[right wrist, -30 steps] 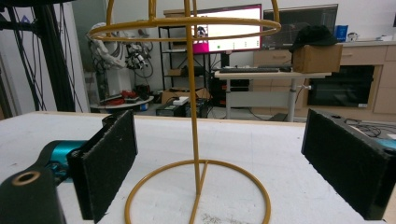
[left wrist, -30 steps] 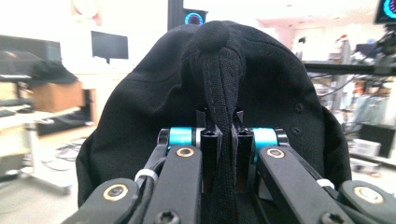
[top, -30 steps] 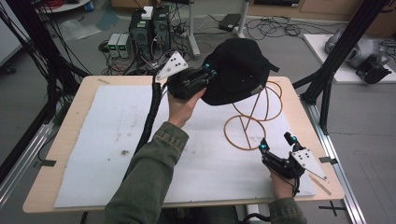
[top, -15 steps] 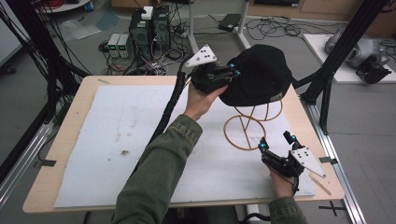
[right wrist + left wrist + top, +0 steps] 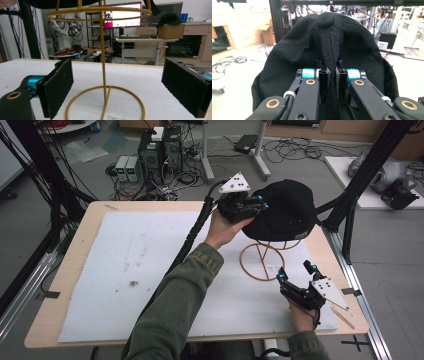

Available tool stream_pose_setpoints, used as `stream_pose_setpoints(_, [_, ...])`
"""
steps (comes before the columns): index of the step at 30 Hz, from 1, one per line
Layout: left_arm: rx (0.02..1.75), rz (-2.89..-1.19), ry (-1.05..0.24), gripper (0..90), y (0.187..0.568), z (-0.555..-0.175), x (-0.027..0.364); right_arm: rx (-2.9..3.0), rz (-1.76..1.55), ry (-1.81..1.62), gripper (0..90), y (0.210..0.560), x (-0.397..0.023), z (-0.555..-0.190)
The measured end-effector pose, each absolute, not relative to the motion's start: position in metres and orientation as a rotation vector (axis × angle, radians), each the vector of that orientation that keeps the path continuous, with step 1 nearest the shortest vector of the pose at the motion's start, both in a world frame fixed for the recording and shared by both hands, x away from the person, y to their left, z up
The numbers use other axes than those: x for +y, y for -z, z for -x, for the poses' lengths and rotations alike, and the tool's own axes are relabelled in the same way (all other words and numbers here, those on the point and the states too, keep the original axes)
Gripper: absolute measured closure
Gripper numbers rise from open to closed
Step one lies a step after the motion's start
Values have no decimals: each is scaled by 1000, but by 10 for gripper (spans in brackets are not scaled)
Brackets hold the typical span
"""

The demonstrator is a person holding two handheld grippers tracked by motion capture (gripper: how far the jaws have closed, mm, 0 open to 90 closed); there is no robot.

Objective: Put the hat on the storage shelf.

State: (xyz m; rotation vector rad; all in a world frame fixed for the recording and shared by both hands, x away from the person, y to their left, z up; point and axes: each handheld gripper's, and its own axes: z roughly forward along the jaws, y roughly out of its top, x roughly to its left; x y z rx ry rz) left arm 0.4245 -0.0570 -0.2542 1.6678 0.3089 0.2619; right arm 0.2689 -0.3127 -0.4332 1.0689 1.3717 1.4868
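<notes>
High view: the left tongs (image 5: 252,205) are clenched on a fold of the black cap (image 5: 285,210), which sits over the top ring of the gold wire stand (image 5: 265,262). The right tongs (image 5: 296,275) are released, jaws wide, low on the tabletop (image 5: 75,245) facing the stand's base. Pulling sideways on the cap could tip the light stand, or leave the cap crooked. White mat (image 5: 125,270) covers the tabletop; cables and equipment crowd the floor beyond.
</notes>
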Motion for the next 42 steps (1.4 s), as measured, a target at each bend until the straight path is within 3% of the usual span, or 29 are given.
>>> stream_pose_setpoints(24, [312,-1671,-275,847,276,-420,-49,1383,-1050,-1489,97,433,-309,-270])
stream_pose_setpoints(36, [327,-1694,-275,787,277,-425,-50,1383,-1046,-1487,97,433,-309,-271])
stream_pose_setpoints(37, [326,-1692,-272,774,278,-425,-50,1384,-1048,-1488,97,433,-309,-271])
stream_pose_setpoints(38, [324,-1683,-270,667,278,-425,-51,1386,-1051,-1490,97,433,-309,-271])
stream_pose_setpoints(39, [326,-1673,-278,667,278,-425,-51,1386,-1051,-1490,97,433,-309,-271])
stream_pose_setpoints(42, [331,-1643,-309,492,275,-424,-50,1383,-1057,-1492,97,433,-310,-270])
